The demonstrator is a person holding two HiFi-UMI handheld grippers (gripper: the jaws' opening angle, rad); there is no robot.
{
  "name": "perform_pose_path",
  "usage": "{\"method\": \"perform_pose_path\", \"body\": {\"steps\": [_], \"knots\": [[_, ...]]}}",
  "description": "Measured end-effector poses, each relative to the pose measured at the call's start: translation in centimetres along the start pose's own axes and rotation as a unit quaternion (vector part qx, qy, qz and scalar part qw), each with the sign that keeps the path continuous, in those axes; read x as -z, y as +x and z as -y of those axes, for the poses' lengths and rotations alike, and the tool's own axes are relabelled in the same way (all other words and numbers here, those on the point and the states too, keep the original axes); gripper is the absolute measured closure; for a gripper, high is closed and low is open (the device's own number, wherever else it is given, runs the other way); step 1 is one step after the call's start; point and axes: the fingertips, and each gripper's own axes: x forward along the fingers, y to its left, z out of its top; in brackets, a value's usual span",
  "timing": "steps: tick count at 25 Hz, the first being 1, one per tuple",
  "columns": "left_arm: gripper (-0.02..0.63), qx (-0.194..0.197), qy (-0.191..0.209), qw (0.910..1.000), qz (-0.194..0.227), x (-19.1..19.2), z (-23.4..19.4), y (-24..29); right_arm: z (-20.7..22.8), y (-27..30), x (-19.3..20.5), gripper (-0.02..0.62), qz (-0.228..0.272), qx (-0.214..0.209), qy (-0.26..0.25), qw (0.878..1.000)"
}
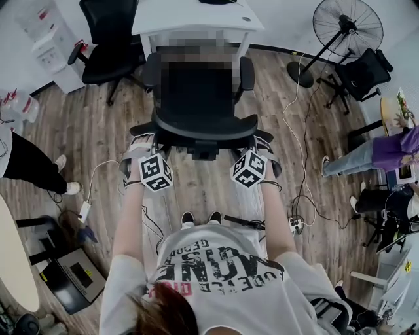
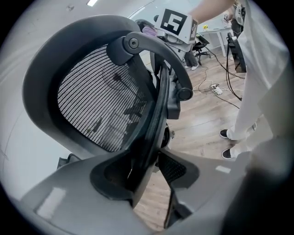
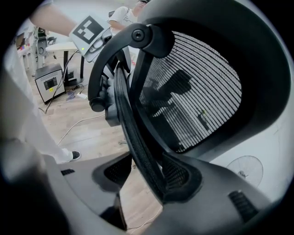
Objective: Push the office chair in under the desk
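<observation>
In the head view the black mesh office chair [image 1: 196, 91] stands in front of me, its seat facing the white desk [image 1: 196, 16] and partly under its front edge. Its backrest [image 1: 196, 134] is nearest me. My left gripper [image 1: 141, 142] holds the backrest's left edge and my right gripper [image 1: 262, 141] holds its right edge. In the left gripper view the backrest rim [image 2: 151, 114] runs down between the jaws of the left gripper [image 2: 147, 179]. In the right gripper view the rim [image 3: 133, 137] is pinched in the right gripper [image 3: 147, 183].
A second black chair [image 1: 108, 39] stands left of the desk, next to a white cabinet [image 1: 49, 39]. A standing fan [image 1: 347, 26] and another chair [image 1: 357, 72] are at the right. Cables and a power strip [image 1: 298, 222] lie on the wood floor. People stand left [image 1: 26, 163] and sit right [image 1: 380, 154].
</observation>
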Motion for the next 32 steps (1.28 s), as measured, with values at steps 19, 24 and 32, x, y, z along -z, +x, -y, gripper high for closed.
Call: {"method": "perform_pose_path", "body": {"steps": [19,24,32], "knots": [[0.411,0.007,0.0,1.0,-0.003,1.1,-4.4,2.7,3.8,2.7,-2.2,0.397,-0.007,-0.003,0.005,1.0],[0.411,0.012,-0.007,0.9998,-0.012,1.2,-5.3,3.8,4.8,3.7,-2.2,0.397,-0.006,-0.008,0.003,1.0],[0.408,0.006,-0.009,0.9998,-0.015,1.4,-6.8,5.1,6.4,5.0,-2.6,0.397,0.001,0.0,-0.003,1.0]]}}
